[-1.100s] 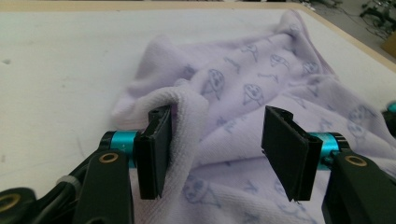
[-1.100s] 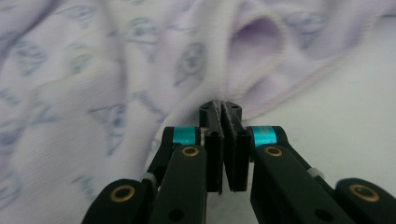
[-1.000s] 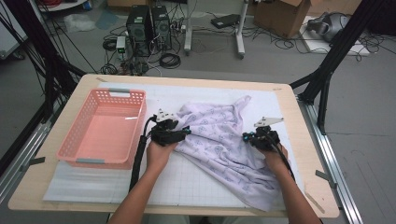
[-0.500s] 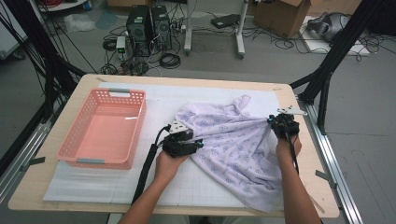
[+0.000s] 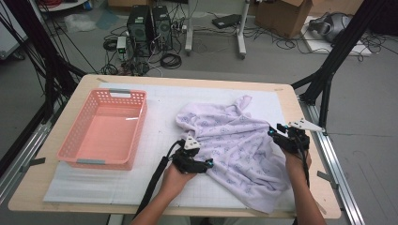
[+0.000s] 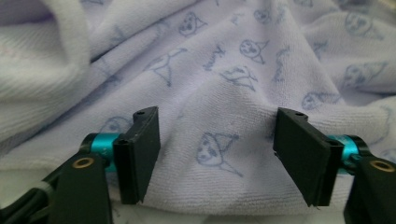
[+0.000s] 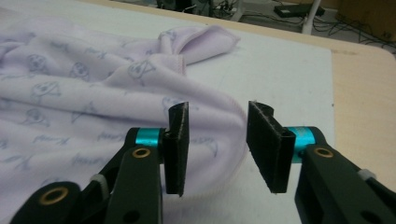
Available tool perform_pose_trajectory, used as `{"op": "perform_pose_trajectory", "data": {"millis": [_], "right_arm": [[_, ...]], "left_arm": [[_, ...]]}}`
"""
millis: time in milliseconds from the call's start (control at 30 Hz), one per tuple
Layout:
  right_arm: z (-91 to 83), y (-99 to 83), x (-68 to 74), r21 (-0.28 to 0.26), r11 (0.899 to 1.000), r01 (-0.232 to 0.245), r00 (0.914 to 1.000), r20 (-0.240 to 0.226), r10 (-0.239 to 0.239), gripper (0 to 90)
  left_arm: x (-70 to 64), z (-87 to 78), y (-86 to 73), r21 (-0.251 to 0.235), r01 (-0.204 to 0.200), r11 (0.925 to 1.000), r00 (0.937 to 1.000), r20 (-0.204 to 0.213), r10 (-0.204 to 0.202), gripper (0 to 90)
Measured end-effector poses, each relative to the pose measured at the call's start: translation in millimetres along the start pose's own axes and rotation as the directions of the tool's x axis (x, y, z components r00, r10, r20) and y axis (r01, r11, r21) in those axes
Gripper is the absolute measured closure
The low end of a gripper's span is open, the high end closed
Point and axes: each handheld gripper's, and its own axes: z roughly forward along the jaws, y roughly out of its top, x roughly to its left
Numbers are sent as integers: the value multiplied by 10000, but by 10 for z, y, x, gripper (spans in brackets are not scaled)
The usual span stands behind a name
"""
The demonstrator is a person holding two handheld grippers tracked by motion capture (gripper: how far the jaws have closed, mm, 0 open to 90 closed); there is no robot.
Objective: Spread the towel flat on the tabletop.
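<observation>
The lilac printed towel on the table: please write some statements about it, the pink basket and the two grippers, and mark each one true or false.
1. The lilac terry towel with small blue printed figures lies crumpled on the white gridded mat. True.
2. The towel lies inside the pink plastic slotted basket. False: the basket holds nothing, and the towel lies to its right on the mat.
3. The left gripper is open, with towel cloth between its jaws. True.
4. The right gripper is shut on the towel. False: its jaws stand apart at the towel's edge.
5. The basket stands on the floor. False: it stands on the table's left part.
</observation>
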Motion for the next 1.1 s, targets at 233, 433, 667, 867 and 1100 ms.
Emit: {"op": "perform_pose_trajectory", "data": {"millis": [233,433,667,867,1100], "right_arm": [[-221,-222,75,139,9995,-291,9931,-1128,305,505],[-386,-364,146,234,9994,-262,9898,-1394,292,495],[-531,-435,143,281,9994,-221,9876,-1546,262,493],[-493,-459,157,400,9987,-323,9845,-1713,387,489],[-336,-402,361,625,9980,70,9599,-2801,108,490]], "left_arm": [[-151,29,19,206,-1161,9930,9923,-407,1169,502],[-69,-7,32,223,-718,9972,9972,-210,723,840],[341,-232,35,-283,614,9977,9887,-1349,-646,845],[755,-408,32,-345,1218,9920,9592,-2530,-1266,847],[892,-462,21,-950,1547,9834,9453,-2751,-1753,786]]}}
